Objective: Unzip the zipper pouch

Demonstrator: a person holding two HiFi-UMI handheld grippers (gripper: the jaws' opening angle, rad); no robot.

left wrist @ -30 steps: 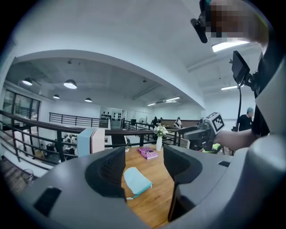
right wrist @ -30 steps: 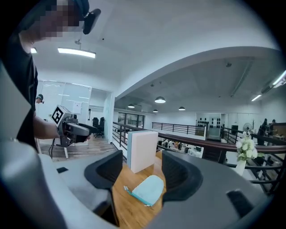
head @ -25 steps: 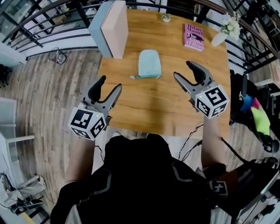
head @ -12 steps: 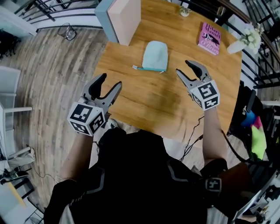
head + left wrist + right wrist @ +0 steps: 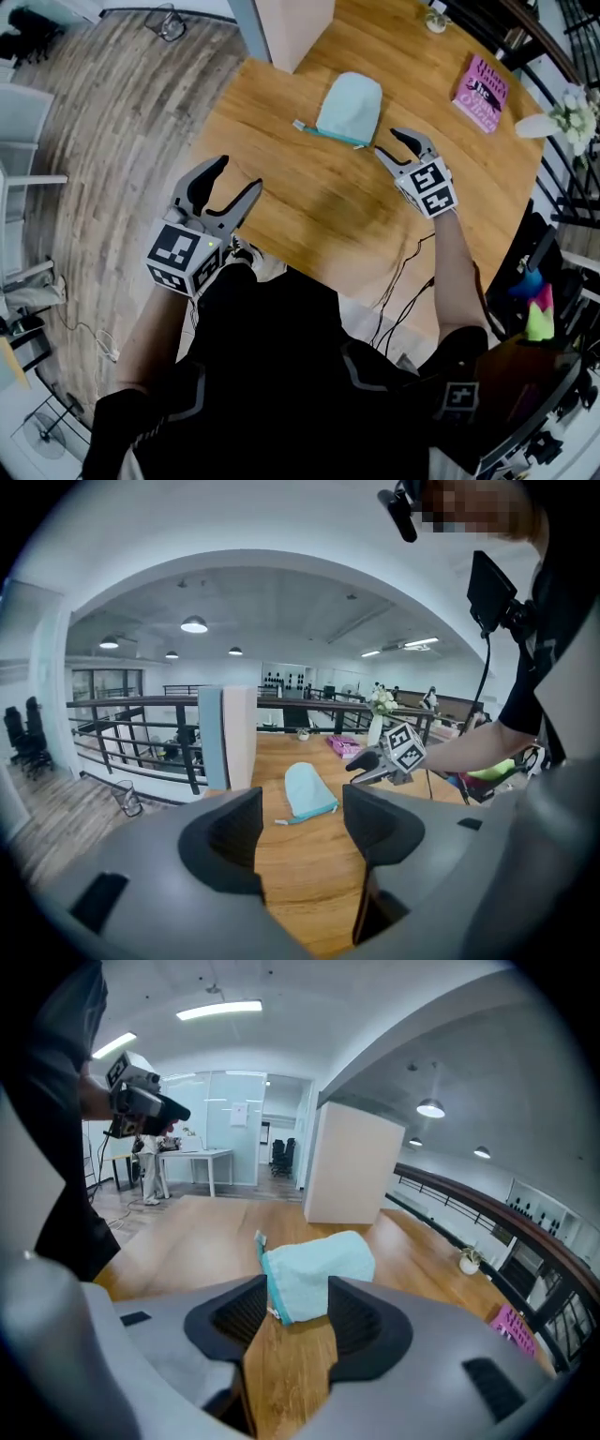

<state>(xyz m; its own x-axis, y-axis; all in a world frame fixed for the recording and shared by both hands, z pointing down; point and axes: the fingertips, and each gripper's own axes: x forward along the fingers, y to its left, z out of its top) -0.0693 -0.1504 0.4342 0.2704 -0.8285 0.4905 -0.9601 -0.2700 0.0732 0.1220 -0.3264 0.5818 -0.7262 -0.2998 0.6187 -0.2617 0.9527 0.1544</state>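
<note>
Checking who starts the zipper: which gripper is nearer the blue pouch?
Right. The right gripper is just beside the pouch, at its zipper edge; its jaws have been closing, with nothing between them. The left gripper hangs at the table's near edge, farther off.

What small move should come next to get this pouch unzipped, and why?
Probably ease the right gripper forward onto the nearest corner of the pouch. Its jaws have just been closing but stand apart with nothing between them, the pouch lies just ahead, and the left gripper is open, farther off.
</note>
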